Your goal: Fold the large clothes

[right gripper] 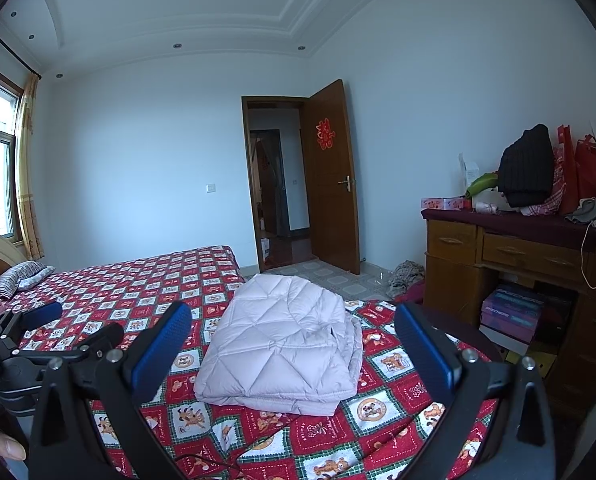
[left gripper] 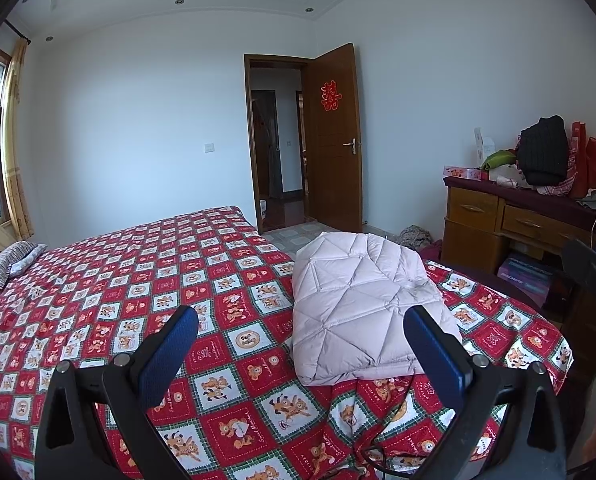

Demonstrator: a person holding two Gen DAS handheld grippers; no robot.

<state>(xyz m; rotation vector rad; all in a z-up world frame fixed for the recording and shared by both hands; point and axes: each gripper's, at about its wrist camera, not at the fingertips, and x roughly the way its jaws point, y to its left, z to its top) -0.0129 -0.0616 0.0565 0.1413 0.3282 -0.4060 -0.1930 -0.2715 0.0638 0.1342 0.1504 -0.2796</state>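
A pale pink quilted jacket (left gripper: pixel 357 304) lies folded into a thick bundle on the red patterned bedspread (left gripper: pixel 138 272) near the bed's corner. In the right wrist view the same jacket (right gripper: pixel 286 340) sits straight ahead. My left gripper (left gripper: pixel 301 344) is open above the bedspread, its right finger overlapping the jacket's near edge, nothing held. My right gripper (right gripper: pixel 294 344) is also open and empty, hovering in front of the bundle. The left gripper (right gripper: pixel 42 320) shows at the left edge of the right wrist view, held by a hand (right gripper: pixel 6 448).
A wooden desk (right gripper: pixel 497 256) piled with bags and a black garment stands at the right, boxes beneath it. An open brown door (left gripper: pixel 333 140) lies ahead. Pillows (left gripper: pixel 14 260) rest at the bed's left end. A dark cable (left gripper: pixel 377 452) trails over the bedspread's near edge.
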